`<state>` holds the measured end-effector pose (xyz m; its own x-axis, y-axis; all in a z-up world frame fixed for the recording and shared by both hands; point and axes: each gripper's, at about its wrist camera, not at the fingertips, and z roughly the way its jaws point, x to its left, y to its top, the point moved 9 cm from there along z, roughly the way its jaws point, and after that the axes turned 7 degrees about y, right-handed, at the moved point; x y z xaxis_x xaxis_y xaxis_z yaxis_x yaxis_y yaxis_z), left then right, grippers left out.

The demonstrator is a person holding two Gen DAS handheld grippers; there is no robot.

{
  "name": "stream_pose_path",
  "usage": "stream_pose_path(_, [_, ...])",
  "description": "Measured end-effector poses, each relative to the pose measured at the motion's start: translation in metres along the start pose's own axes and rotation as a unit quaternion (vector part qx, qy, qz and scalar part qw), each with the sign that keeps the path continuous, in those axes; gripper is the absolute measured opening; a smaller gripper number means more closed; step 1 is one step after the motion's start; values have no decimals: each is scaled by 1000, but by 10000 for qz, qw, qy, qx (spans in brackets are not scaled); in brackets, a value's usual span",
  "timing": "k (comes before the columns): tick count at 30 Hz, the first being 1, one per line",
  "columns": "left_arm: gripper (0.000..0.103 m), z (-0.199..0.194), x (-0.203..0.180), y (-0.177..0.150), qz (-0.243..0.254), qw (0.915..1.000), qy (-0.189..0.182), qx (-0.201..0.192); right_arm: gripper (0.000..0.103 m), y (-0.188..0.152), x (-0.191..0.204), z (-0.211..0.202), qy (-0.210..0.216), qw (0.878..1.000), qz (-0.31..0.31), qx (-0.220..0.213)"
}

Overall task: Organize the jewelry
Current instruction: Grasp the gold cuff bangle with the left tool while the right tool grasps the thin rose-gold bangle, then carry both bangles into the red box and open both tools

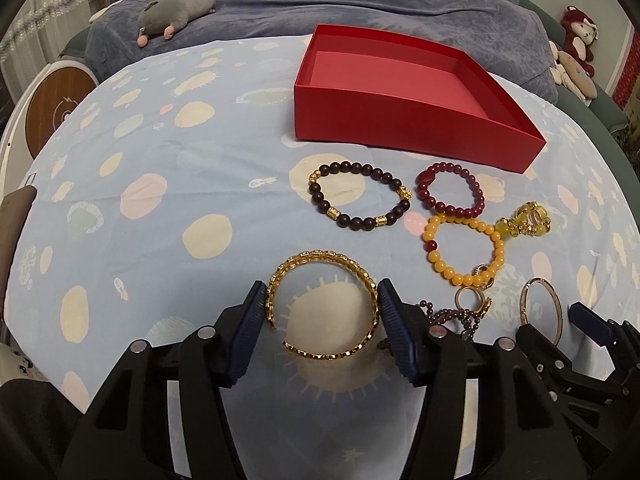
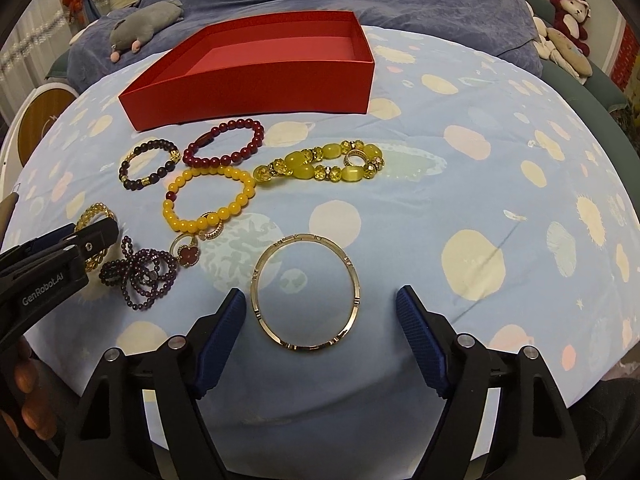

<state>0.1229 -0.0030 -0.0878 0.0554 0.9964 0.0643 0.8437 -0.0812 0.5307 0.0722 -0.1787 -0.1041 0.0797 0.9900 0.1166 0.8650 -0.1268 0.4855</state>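
Observation:
My left gripper [image 1: 322,300] has its two blue pads touching both sides of a gold chain bangle [image 1: 320,268] that lies on the cloth. My right gripper [image 2: 320,308] is open around a thin gold bangle [image 2: 306,292], with gaps on both sides. An empty red box [image 1: 400,136] stands behind; it also shows in the right wrist view [image 2: 256,92]. Between box and grippers lie a dark bead bracelet [image 1: 358,196], a dark red one [image 1: 452,194], a yellow one [image 1: 464,248], a yellow-green crystal one [image 2: 324,164], a purple bead strand [image 2: 140,276] and rings [image 2: 186,250].
The blue patterned cloth [image 2: 480,200] covers a round surface that drops off at the sides. A grey plush toy [image 1: 176,12] lies on the blue blanket behind. Stuffed toys [image 2: 568,12] sit at the far right. A round wooden device [image 1: 56,108] stands at left.

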Motion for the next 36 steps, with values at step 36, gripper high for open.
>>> stream_pose_path(36, [54, 35, -70, 228, 549, 9961, -490, -482, 53, 256, -6, 29, 710, 9956, 77, -612])
